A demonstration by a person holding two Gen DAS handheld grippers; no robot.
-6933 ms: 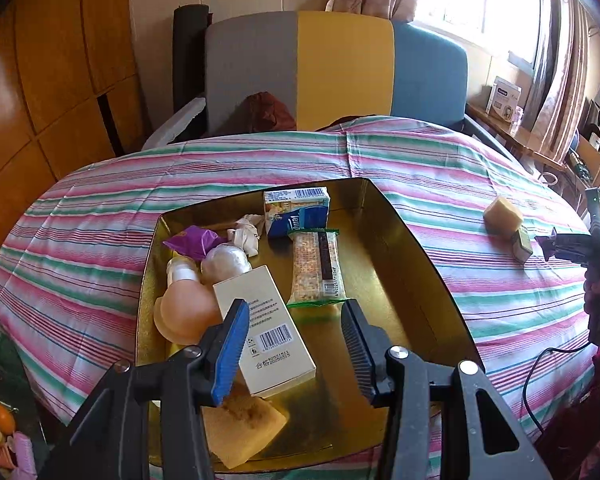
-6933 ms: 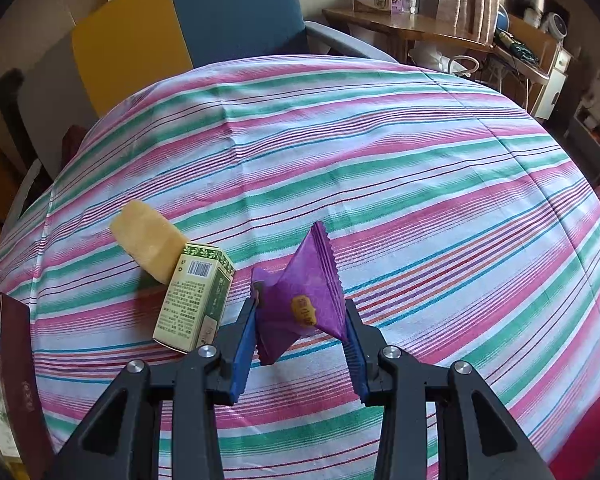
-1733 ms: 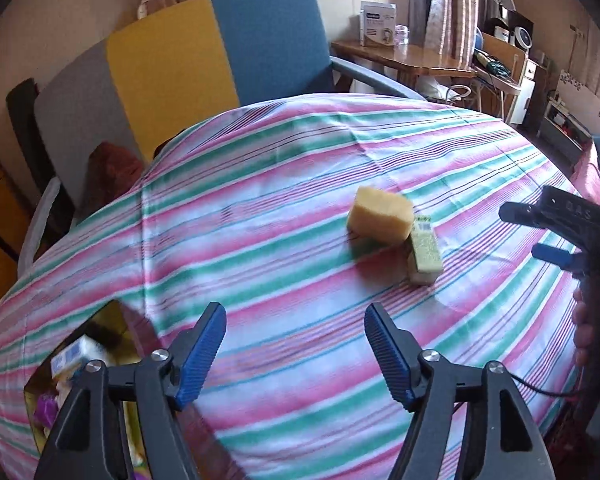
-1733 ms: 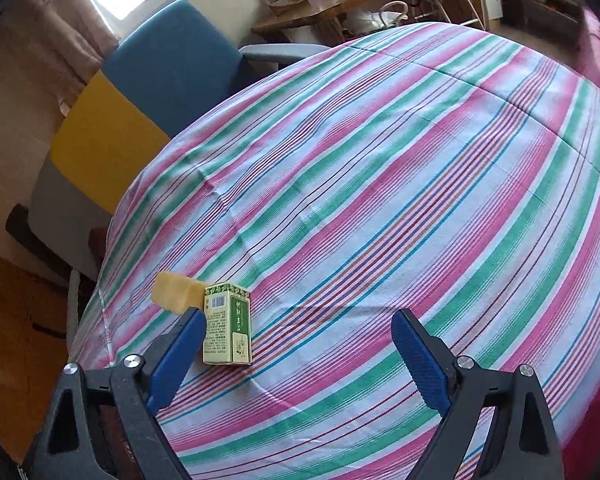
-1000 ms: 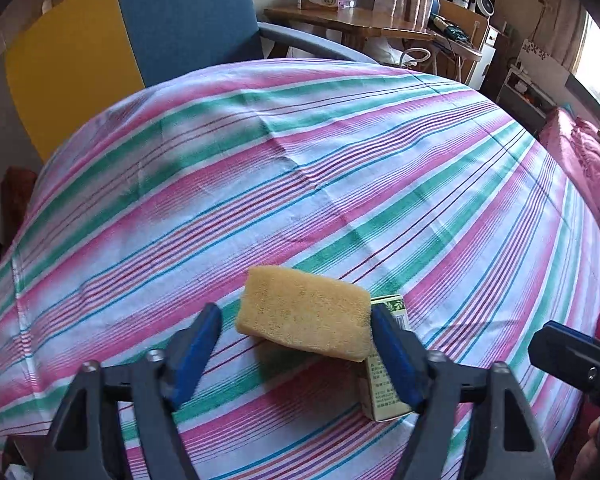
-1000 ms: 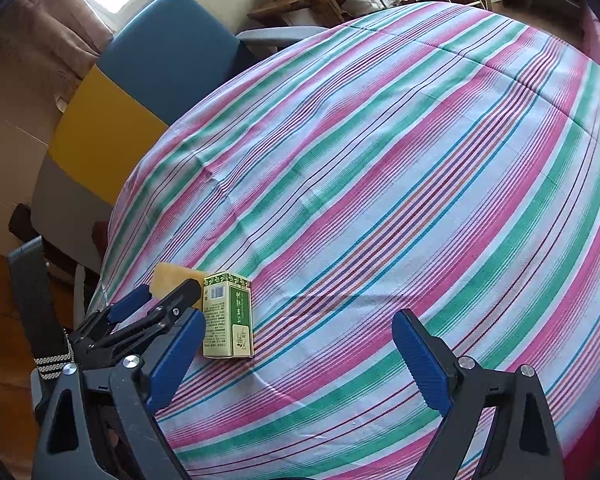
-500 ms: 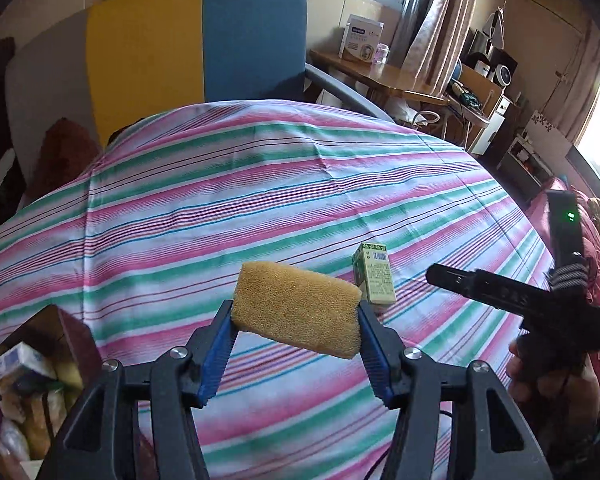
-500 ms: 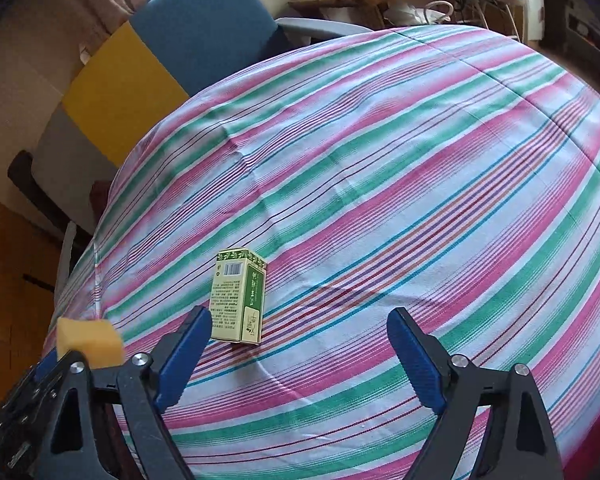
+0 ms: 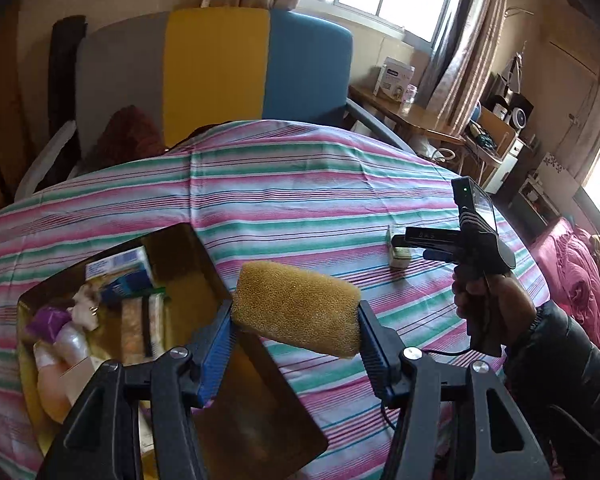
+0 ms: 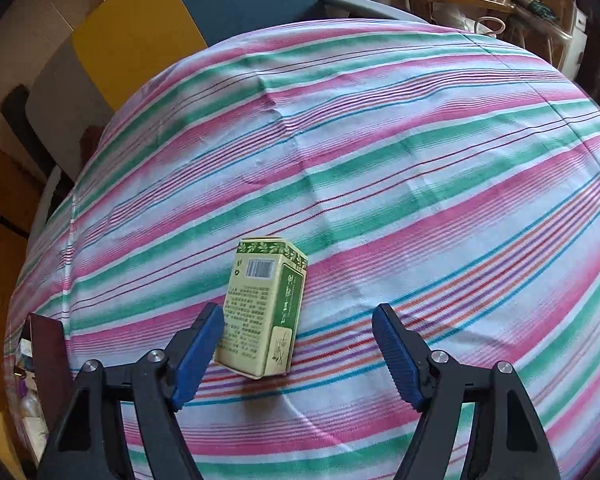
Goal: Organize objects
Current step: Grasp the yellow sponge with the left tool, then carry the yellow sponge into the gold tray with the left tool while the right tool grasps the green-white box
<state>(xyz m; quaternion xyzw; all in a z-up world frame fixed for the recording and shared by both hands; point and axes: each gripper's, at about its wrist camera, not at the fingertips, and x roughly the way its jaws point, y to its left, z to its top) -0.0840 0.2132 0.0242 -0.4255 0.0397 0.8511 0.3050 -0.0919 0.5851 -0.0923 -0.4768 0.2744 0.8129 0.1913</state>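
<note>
My left gripper (image 9: 294,334) is shut on a yellow sponge (image 9: 296,308) and holds it in the air above the right edge of the gold tray (image 9: 256,420). The tray holds several items, among them a purple packet (image 9: 48,318) and a blue-white box (image 9: 118,270). My right gripper (image 10: 298,340) is open, low over the striped cloth, with a green box (image 10: 266,306) lying between its fingers, close to the left one. In the left wrist view the right gripper (image 9: 410,246) sits at that green box (image 9: 398,250).
The round table wears a pink, green and white striped cloth (image 10: 380,160). A grey, yellow and blue chair (image 9: 216,68) stands behind it. A wooden side desk (image 9: 412,116) with a white carton stands at the back right. The tray's corner (image 10: 46,344) shows at the left.
My left gripper closed on the sponge, lifted it and swung left toward the tray. My right gripper, empty after letting go of the purple packet, moved down to the green box.
</note>
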